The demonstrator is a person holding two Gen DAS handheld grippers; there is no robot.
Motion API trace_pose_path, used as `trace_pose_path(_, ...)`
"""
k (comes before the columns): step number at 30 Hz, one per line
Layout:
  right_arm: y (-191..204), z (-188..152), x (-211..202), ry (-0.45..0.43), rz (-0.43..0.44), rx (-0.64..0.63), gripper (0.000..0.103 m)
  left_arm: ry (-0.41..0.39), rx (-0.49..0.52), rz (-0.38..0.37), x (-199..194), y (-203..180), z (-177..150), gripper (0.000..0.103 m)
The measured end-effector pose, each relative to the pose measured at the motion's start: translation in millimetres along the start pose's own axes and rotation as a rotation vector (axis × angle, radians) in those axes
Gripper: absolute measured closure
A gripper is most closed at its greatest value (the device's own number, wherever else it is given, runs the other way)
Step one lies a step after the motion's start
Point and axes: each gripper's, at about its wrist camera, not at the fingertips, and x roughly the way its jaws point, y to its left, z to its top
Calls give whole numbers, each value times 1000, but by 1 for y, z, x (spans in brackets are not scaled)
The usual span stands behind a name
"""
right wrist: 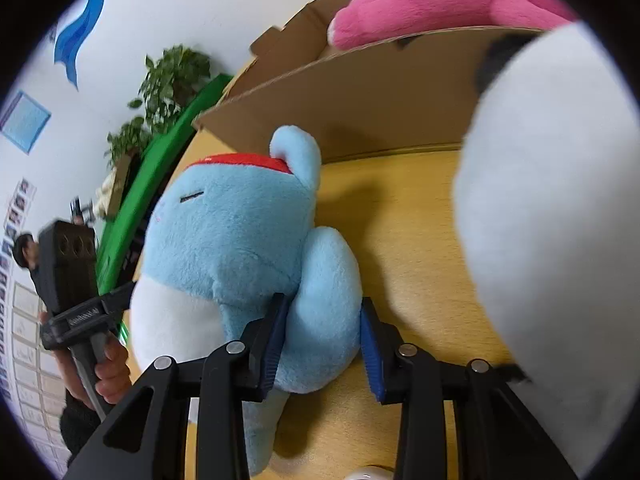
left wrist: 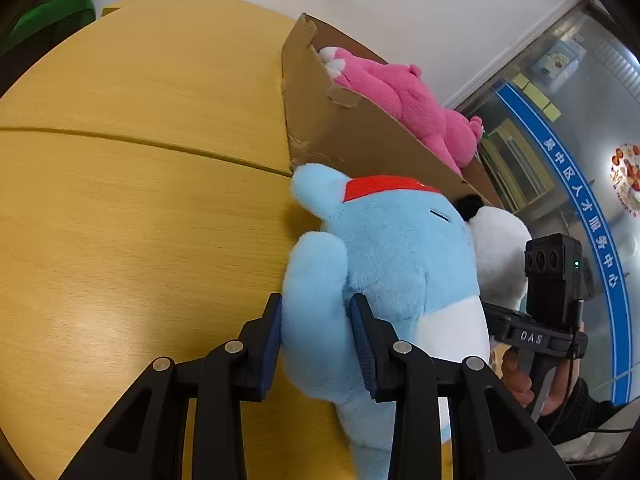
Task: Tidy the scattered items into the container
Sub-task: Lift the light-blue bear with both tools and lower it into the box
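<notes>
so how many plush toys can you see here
3: a pink plush inside the cardboard box, a blue plush on the table in front of the box, and a white plush beside the blue one. More may be hidden in the box.

- One light-blue plush animal (left wrist: 400,248) with a white belly and red headband, each of its arms between a pair of tongs.
- One pink plush toy (left wrist: 404,96), beyond the tongs.
- One white plush toy (right wrist: 552,208) with black patches, right of the right tongs (right wrist: 324,340).
- One brown cardboard box (left wrist: 360,140), beyond the tongs.
- Two black tongs with blue pads: left tongs (left wrist: 316,340) and the right.
- One yellow wooden surface (left wrist: 140,200) under the tongs.
</notes>
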Motion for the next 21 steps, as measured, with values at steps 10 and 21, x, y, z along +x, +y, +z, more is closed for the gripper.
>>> trace_pose_path(10, 24, 26, -47, -162, -11, -120, 79, -123, 98, 87, -38, -54, 38, 77)
trace_pose_path(21, 55, 155, -157, -544, -137, -274, 79, -300, 338, 95, -39, -141, 198, 77)
